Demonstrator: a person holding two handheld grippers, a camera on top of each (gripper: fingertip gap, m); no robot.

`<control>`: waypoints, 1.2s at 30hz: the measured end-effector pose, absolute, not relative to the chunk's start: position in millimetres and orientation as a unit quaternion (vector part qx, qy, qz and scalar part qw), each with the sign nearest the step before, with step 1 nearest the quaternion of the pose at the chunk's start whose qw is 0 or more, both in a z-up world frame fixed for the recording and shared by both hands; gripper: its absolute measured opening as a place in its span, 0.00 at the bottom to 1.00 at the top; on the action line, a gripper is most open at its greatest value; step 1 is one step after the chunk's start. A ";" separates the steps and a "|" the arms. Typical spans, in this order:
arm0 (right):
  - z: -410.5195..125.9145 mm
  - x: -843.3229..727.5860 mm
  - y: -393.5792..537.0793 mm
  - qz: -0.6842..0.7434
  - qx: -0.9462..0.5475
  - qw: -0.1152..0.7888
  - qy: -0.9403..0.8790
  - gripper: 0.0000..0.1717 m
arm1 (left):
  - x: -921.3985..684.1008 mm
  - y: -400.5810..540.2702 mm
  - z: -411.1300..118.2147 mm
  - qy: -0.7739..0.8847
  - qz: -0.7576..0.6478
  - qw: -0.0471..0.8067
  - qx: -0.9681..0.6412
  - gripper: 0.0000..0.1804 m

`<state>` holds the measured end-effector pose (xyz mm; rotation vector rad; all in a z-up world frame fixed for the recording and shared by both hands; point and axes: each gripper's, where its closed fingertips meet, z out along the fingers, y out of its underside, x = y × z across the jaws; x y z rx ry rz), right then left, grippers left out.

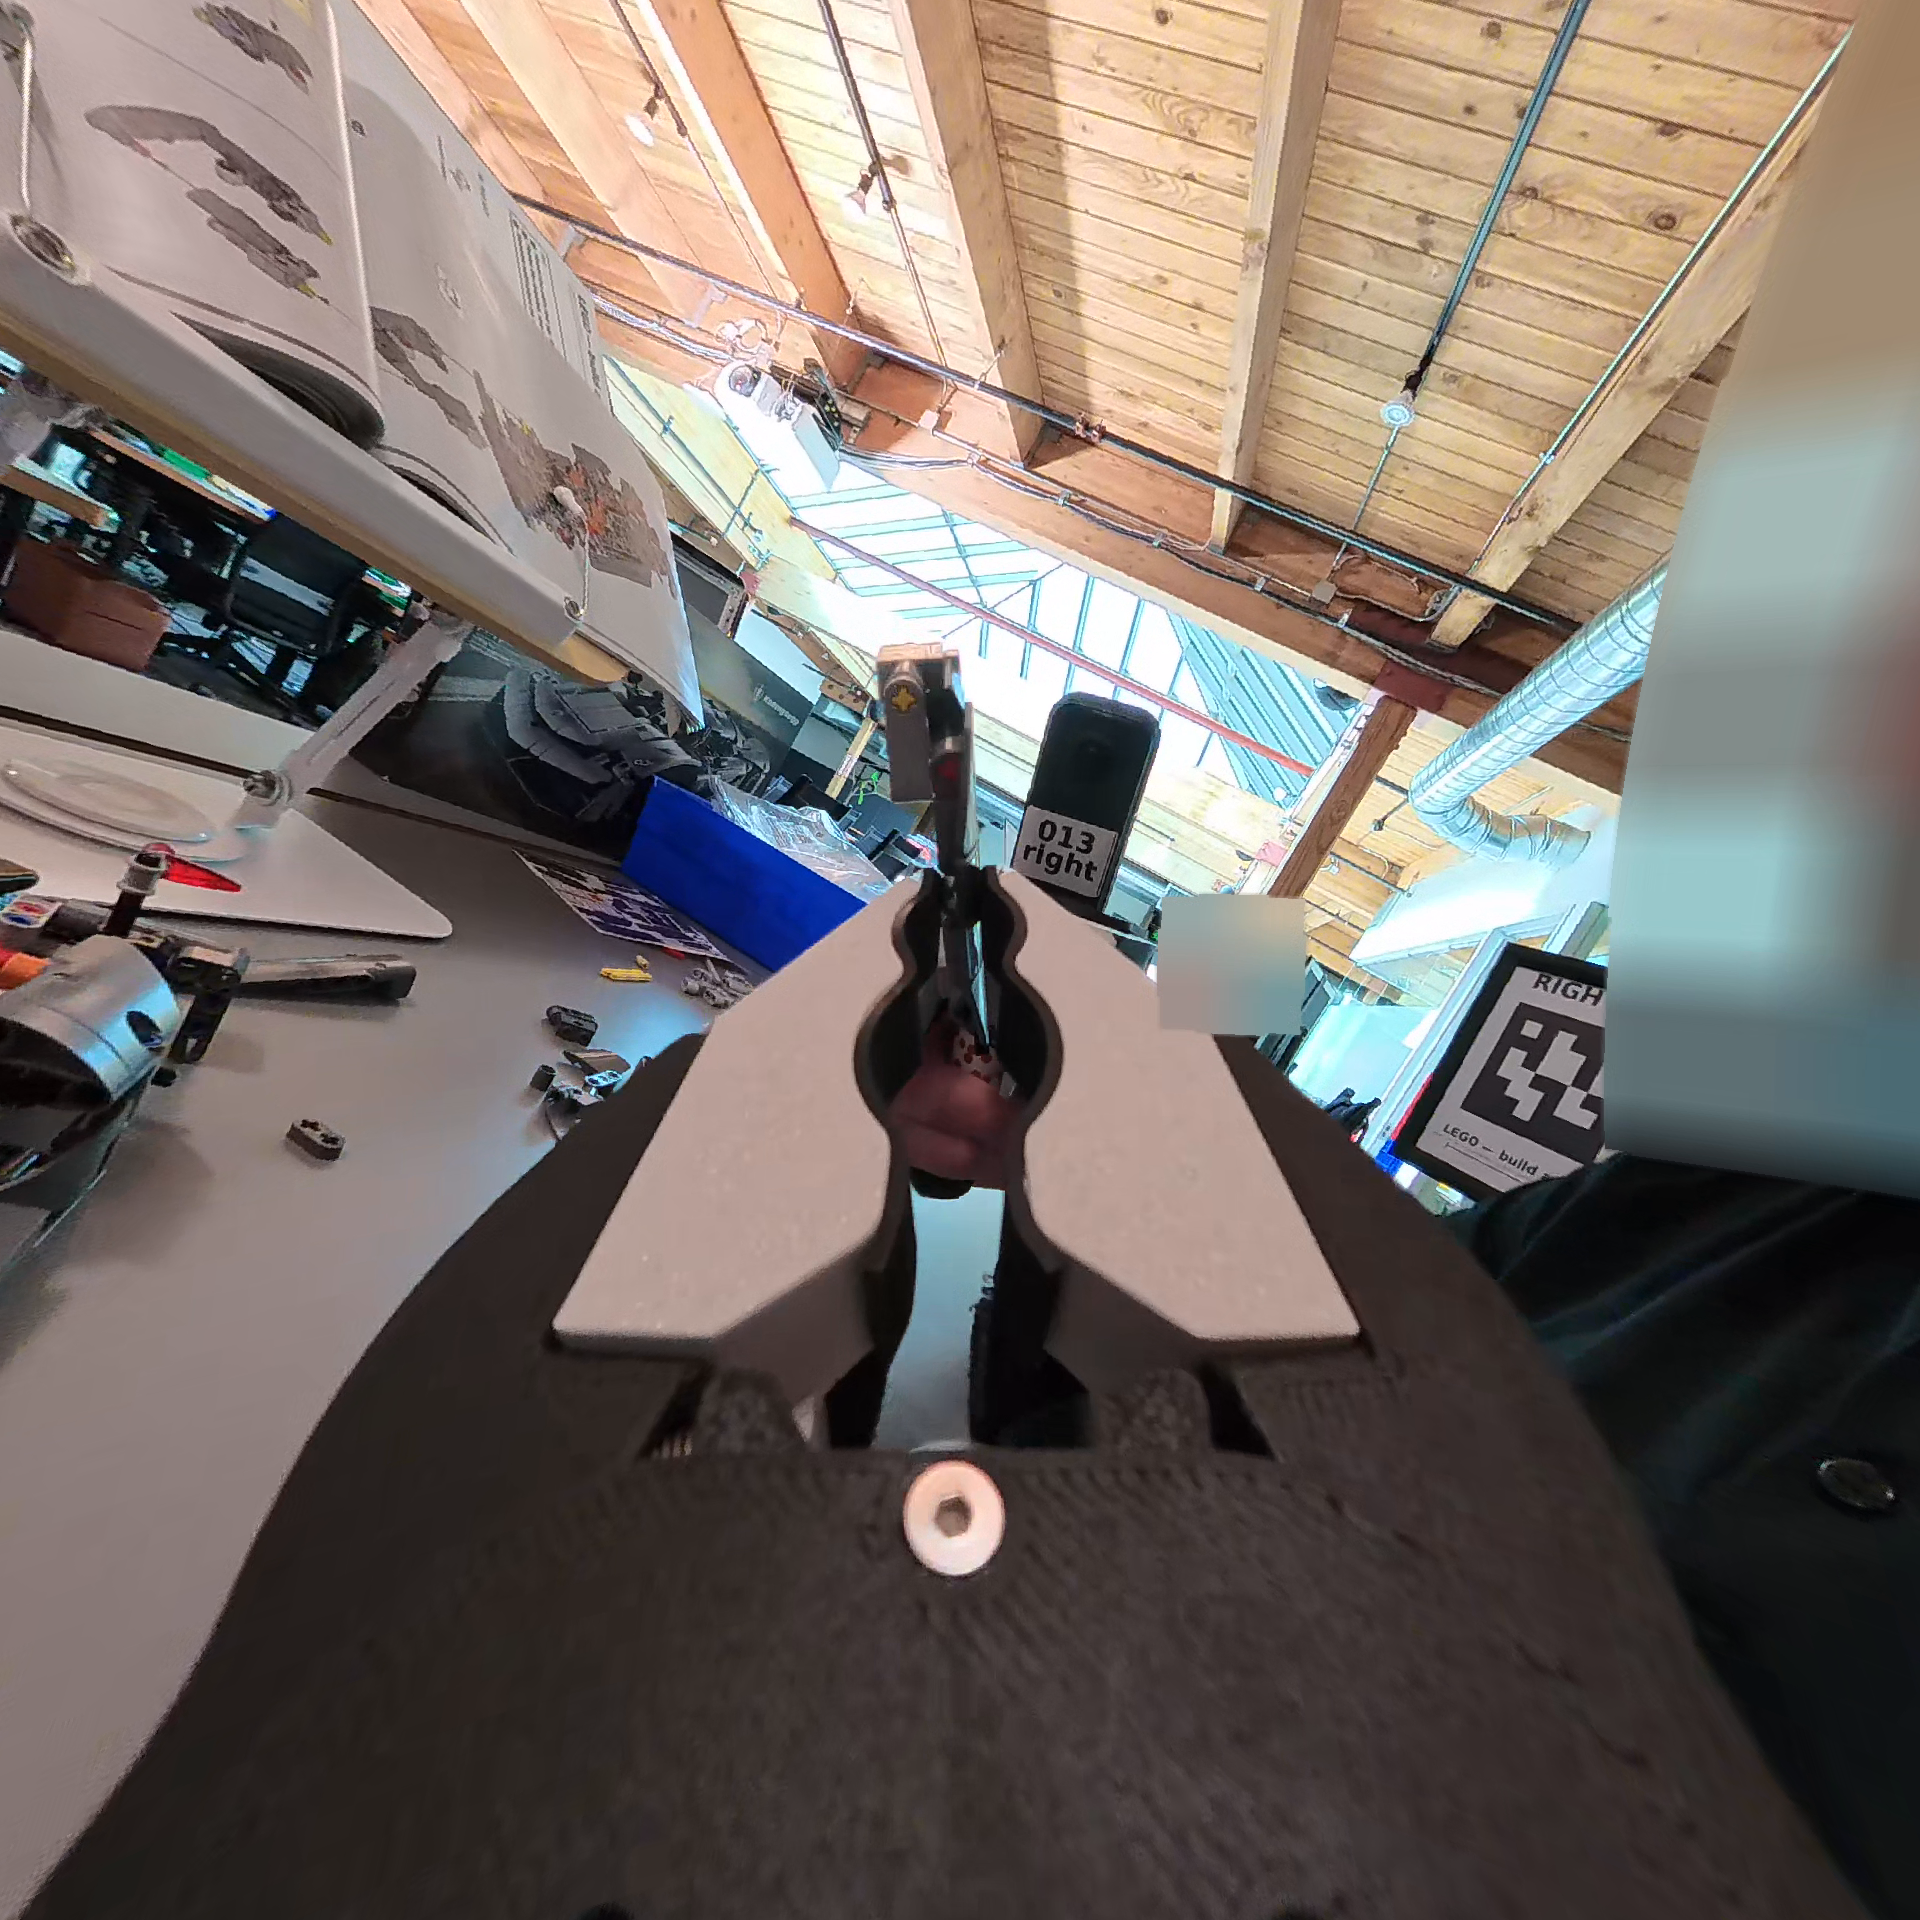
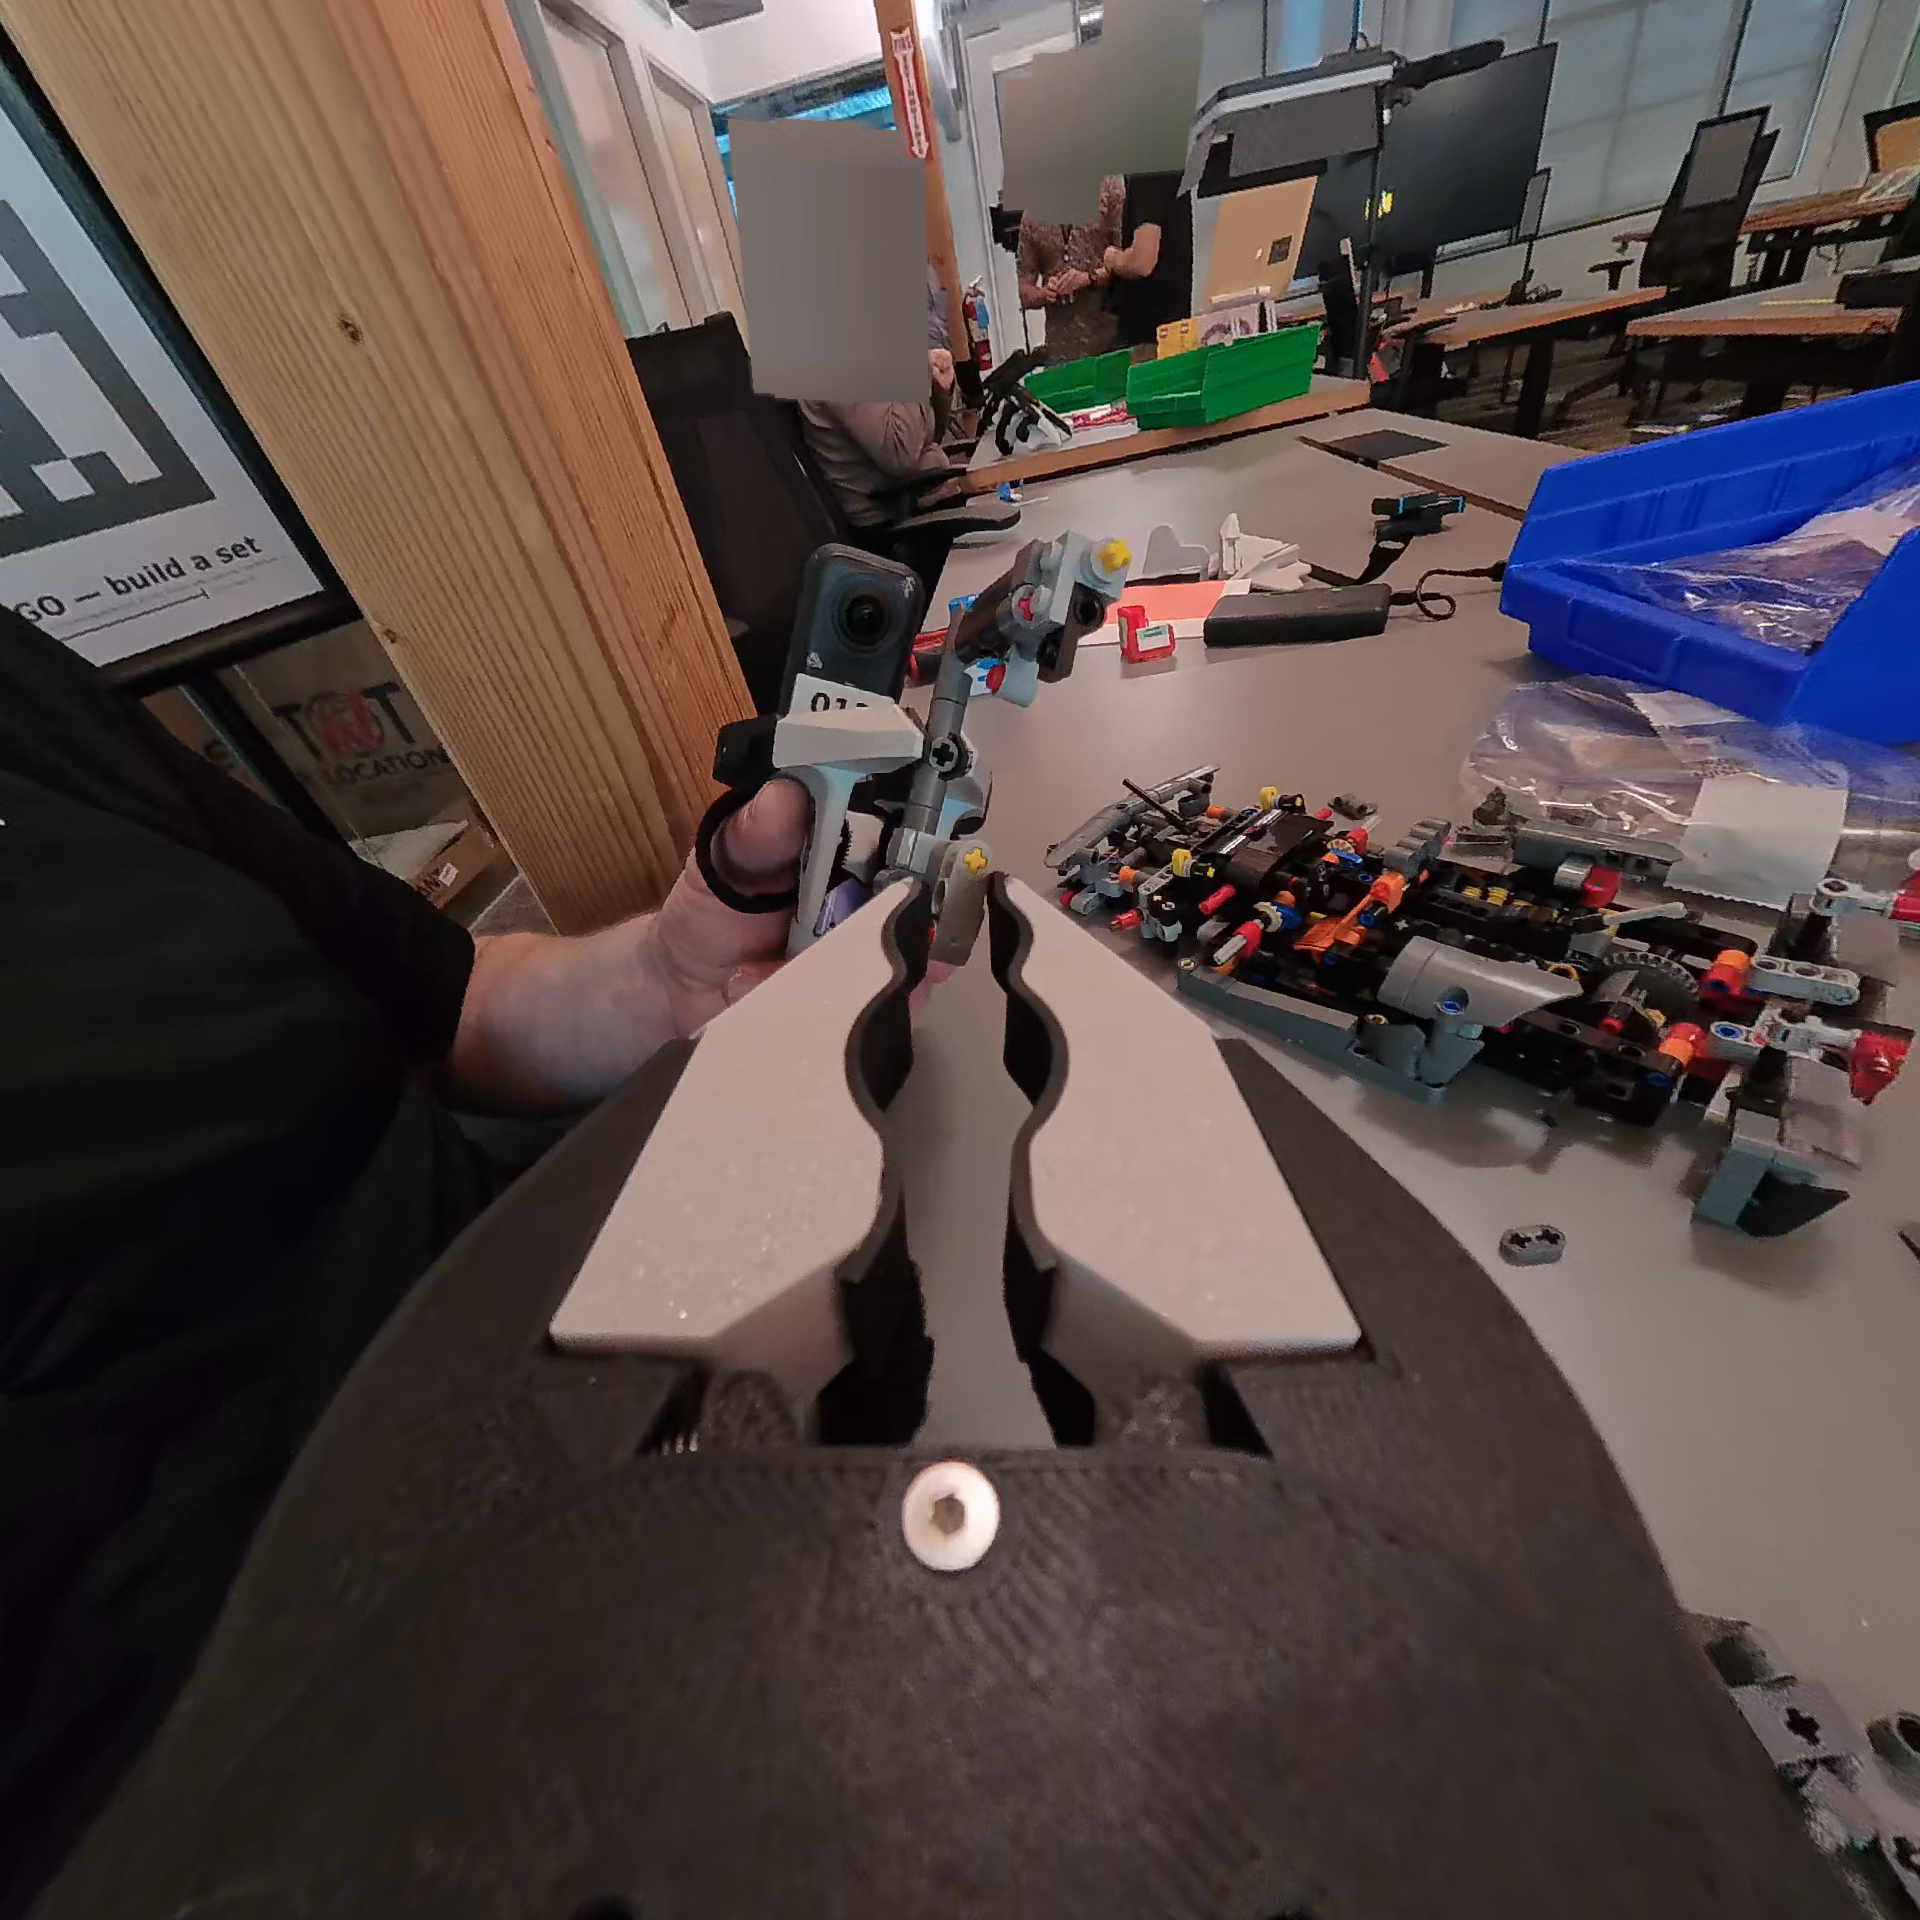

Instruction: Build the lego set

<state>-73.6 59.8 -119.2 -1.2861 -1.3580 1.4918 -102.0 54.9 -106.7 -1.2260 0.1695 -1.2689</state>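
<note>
My left gripper (image 1: 961, 883) is shut on a slender grey and black toy-brick linkage (image 1: 920, 727), which sticks out past its fingertips. The right wrist view shows that gripper (image 2: 847, 748) in a person's hand (image 2: 665, 935), clamped on the middle of the linkage (image 2: 1023, 613), above the table. My right gripper (image 2: 958, 888) is shut on a tan beam (image 2: 961, 914) with a yellow cross axle (image 2: 975, 858) at the linkage's lower end. Both pads press the beam's sides. The right gripper's black camera (image 1: 1091, 769) shows behind the linkage in the left wrist view.
A long brick-built car chassis (image 2: 1455, 935) lies on the grey table (image 2: 1299, 748), right of the grippers. A blue bin (image 2: 1714, 582) and plastic bags (image 2: 1662, 748) are far right. A wooden post (image 2: 416, 416) stands left. An open instruction book on a stand (image 1: 312, 312) and loose parts (image 1: 571, 1049) lie left. Across from one pair of fingers to the other is roughly 4 cm.
</note>
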 end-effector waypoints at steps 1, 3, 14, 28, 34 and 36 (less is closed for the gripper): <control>-118.8 -72.0 60.7 0.583 -0.500 0.365 -0.526 0.05 | -100.5 55.9 -106.7 0.075 -0.556 0.632 -0.535 0.02; -118.8 -69.4 62.5 0.582 -0.500 0.368 -0.524 0.05 | -98.0 57.7 -106.3 0.076 -0.556 0.632 -0.535 0.02; -117.6 -62.9 69.5 0.584 -0.501 0.377 -0.515 0.06 | -91.3 64.1 -105.4 0.073 -0.560 0.632 -0.531 0.02; -120.6 -62.6 79.0 0.570 -0.513 0.393 -0.508 0.14 | -98.5 68.4 -103.2 0.052 -0.563 0.641 -0.519 0.02; -122.2 -61.8 85.3 0.556 -0.518 0.409 -0.506 0.14 | -101.9 72.3 -102.0 0.035 -0.560 0.649 -0.514 0.03; -122.4 -61.4 87.3 0.554 -0.519 0.413 -0.504 0.14 | -102.4 72.8 -100.5 0.033 -0.560 0.651 -0.511 0.03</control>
